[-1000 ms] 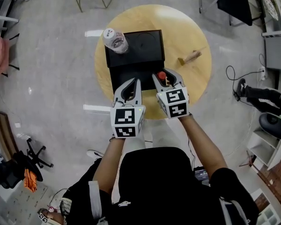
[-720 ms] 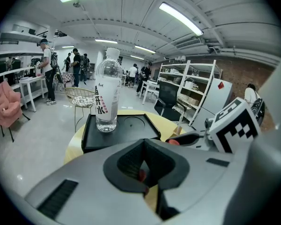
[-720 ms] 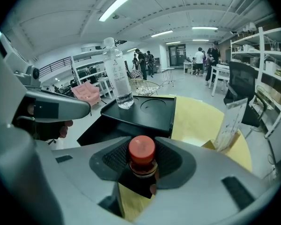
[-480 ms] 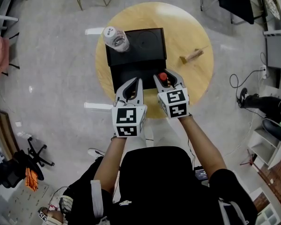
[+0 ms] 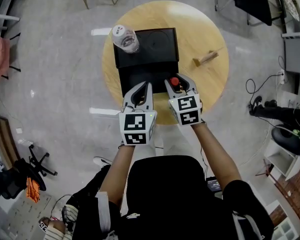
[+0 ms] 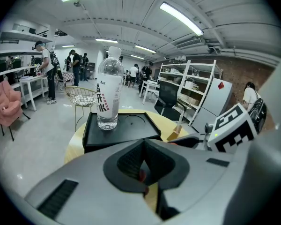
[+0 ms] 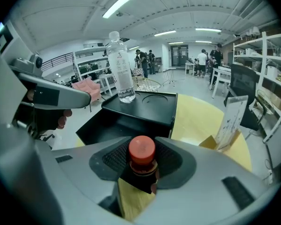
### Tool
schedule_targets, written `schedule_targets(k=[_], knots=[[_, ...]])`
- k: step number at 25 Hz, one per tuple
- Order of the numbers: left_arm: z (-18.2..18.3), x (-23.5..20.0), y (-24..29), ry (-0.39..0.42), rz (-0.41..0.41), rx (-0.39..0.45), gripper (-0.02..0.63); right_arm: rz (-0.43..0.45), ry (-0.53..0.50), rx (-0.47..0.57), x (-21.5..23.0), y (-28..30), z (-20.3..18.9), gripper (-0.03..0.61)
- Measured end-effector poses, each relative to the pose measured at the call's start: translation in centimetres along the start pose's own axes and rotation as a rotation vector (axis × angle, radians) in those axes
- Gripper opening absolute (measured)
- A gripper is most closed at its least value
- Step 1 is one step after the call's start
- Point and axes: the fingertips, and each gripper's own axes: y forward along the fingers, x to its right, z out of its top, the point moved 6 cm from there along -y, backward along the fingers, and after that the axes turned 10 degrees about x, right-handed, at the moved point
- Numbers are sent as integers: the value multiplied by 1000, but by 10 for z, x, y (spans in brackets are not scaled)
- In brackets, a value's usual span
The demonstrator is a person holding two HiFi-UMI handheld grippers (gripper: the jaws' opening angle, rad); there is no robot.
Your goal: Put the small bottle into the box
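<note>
The small bottle (image 5: 174, 82), dark with a red cap (image 7: 141, 150), stands upright between the jaws of my right gripper (image 5: 176, 79), which is shut on it (image 7: 141, 165). It hangs over the near right corner of the open black box (image 5: 142, 76) on the round wooden table (image 5: 202, 34). My left gripper (image 5: 144, 87) hovers beside it at the box's near edge, its jaws shut with nothing between them (image 6: 144, 143). The box's dark inside (image 7: 113, 123) lies just ahead of both grippers.
A tall clear water bottle (image 5: 125, 39) stands on the left of the black tray-like lid (image 5: 157, 46) behind the box. A small wooden card stand (image 5: 205, 60) sits on the table's right. A wire chair (image 6: 82, 97) stands beyond the table.
Both grippers keep almost the same place at the box's near edge. The right one still holds the small bottle. Only the view has shifted a little.
</note>
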Motion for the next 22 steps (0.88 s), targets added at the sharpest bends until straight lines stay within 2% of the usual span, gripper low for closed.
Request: schedule_targets(k=[5, 22], knots=[[0, -3, -3, -2, 8, -2, 8, 7, -34, -9, -3, 3, 0, 150], [7, -2, -22, 7, 2, 31, 8, 8, -16, 17, -14, -9, 13, 152]])
